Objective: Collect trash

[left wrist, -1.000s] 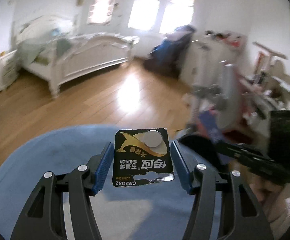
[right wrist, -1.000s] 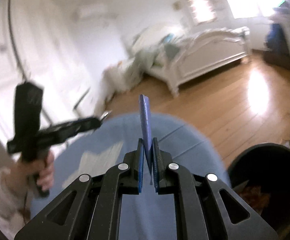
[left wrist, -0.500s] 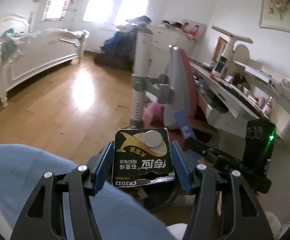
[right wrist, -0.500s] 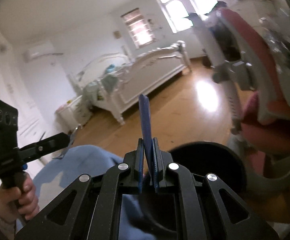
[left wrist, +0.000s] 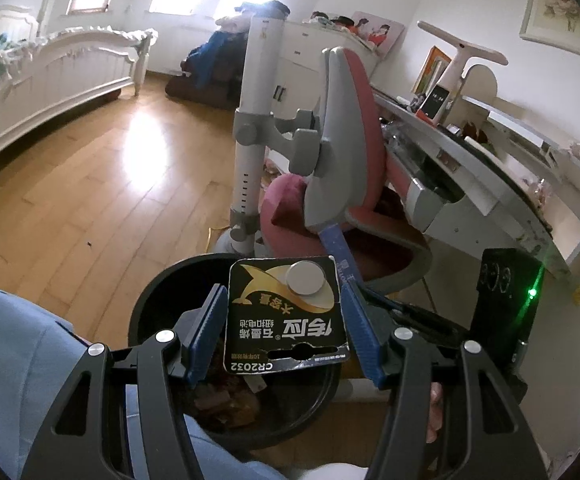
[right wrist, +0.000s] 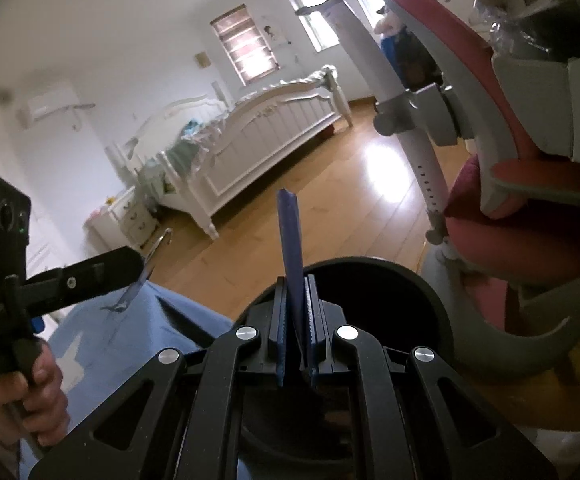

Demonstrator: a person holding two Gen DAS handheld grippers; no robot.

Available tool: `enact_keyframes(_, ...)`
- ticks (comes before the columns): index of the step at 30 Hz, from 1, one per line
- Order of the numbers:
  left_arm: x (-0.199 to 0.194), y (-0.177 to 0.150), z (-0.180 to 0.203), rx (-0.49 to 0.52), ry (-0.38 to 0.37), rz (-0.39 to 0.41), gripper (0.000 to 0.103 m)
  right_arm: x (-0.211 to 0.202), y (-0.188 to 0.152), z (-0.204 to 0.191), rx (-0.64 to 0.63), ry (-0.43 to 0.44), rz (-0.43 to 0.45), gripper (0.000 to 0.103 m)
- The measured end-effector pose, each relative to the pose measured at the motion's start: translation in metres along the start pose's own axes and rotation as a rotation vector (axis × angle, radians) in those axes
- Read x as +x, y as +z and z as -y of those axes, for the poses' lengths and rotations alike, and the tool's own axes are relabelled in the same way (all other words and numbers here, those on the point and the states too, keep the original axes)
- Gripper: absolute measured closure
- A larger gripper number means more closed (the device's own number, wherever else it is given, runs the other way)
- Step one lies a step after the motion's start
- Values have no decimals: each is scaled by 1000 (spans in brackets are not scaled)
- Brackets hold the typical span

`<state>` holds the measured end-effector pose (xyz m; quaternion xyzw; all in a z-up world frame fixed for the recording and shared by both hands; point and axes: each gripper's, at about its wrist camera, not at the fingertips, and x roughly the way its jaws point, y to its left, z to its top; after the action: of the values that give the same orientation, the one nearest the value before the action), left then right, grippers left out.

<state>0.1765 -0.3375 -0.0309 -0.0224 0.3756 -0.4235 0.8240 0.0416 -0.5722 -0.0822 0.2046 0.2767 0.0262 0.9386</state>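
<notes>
left gripper [left wrist: 286, 328]: fingers narrowed onto the side edges of a CR2032 battery card [left wrist: 286, 316], held flat-on to the camera, directly over the black trash bin [left wrist: 150, 304]
right gripper [right wrist: 294, 332]: pads pressed together on a thin blue strip [right wrist: 291, 240], standing upright edge-on, just above the bin's near rim
black trash bin: on the wood floor beside the pink desk chair [left wrist: 349, 160]; open top, brownish scraps already inside
battery card: torn at the hang hole; one coin cell [left wrist: 305, 279] on the upper part, bin-side end pointing up
card handling: judged light, thin cardboard, semi-stiff; bows if squeezed hard. Edge grip as now works; coin cell adds a little top weight, may tip the card on release
strip handling: judged very light, flat, likely flexible; what it is made of unclear. Pinch near the lower end as now
step: judged drop phase, both items over the bin, neither released
risk: light pieces may flutter or cling to a pad and miss the bin
</notes>
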Motion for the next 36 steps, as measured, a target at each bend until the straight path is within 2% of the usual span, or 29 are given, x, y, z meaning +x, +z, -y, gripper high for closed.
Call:
enact_keyframes(3,9,1,-4,-6,3,-11,44,6,-2,0,-13,-24,-7,93)
enact_keyframes(4,10,1,-4,-6,3,-12,44,8,-1,0,-16,-39,-13,90)
enact_keyframes(5,12,3,-4,1,9,-9,41,13,-1,1,-22,-61,-18,71)
enact_keyframes(6,13,4,-3,10,23,-4,29,18,0,2,-24,-81,-23,43)
enact_keyframes(7,12,7,-2,21,44,11,19,22,1,4,-21,-99,-20,30)
enact_keyframes(8,9,8,-1,30,60,34,8,23,2,4,-20,-103,-16,22)
enact_keyframes(12,-5,13,1,59,65,72,7,31,3,4,-50,-124,-42,22)
enact_keyframes(16,-31,7,-1,59,80,94,6,20,-2,-6,-50,-103,-33,22)
enact_keyframes(21,-83,-13,-7,30,104,131,6,-6,-8,-43,-74,-41,-27,22)
enact_keyframes(23,-110,-24,-10,20,147,162,6,-20,-9,-66,-96,-2,-23,22)
enact_keyframes(28,-191,-56,-30,-37,342,225,6,-54,-13,-147,-185,149,-20,15)
enact_keyframes(31,-251,-84,-51,-98,500,286,6,-70,-21,-207,-255,266,-43,14)
enact_keyframes(34,-299,-111,-68,-160,610,348,5,-88,-35,-276,-314,441,-68,10)
enact_keyframes(36,-333,-135,-76,-199,715,396,5,-98,-42,-312,-335,535,-81,6)
